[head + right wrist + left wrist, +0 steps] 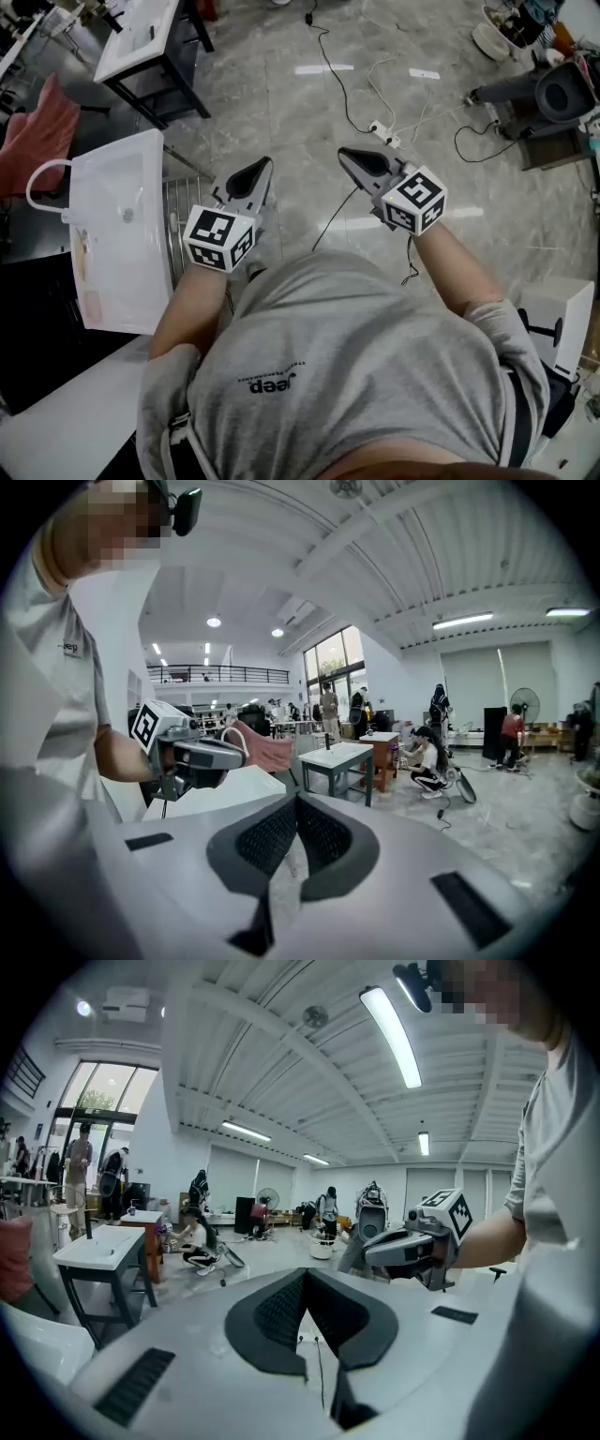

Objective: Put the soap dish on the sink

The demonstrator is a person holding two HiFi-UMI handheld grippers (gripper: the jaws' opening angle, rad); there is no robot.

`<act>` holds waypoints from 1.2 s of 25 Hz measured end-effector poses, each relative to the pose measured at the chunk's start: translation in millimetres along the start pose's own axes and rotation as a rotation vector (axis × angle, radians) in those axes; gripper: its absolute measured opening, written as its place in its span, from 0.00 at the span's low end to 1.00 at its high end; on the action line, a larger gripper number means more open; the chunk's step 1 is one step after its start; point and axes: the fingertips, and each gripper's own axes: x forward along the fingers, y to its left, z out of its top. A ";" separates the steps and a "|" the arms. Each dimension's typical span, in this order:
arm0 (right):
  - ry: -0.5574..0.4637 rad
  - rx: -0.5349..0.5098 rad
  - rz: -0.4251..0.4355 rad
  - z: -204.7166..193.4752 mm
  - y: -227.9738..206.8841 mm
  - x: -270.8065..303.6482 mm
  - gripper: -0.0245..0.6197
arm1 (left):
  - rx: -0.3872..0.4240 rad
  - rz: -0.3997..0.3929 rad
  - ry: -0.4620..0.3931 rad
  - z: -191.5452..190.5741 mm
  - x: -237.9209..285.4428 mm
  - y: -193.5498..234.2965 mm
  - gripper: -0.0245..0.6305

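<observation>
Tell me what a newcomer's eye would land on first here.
The left gripper and the right gripper stand out first, with their black-and-white marker cubes. They are held side by side over the marble floor, both shut and empty. Next comes the white sink at the person's left in the head view, then the power strip with cables on the floor ahead.

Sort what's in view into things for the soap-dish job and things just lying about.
For the job: white sink; left gripper and right gripper, both shut and empty. No soap dish clearly visible.
Lying about: power strip and cable on the floor; second basin on a dark stand; pink cloth.
</observation>
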 end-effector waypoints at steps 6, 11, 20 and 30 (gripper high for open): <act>-0.049 0.066 -0.079 4.3 -11.0 -12.9 0.12 | 0.014 -0.041 -0.005 13.4 -6.0 6.2 0.06; -0.066 0.076 -0.089 12.2 -6.8 -7.3 0.12 | 0.000 -0.025 -0.026 16.6 -15.6 23.0 0.06; -0.062 0.055 -0.039 24.2 4.5 9.6 0.12 | -0.034 0.016 -0.063 19.3 -31.2 38.0 0.06; -0.045 0.031 -0.005 25.2 15.4 13.8 0.11 | -0.041 0.027 -0.074 16.2 -40.2 34.8 0.06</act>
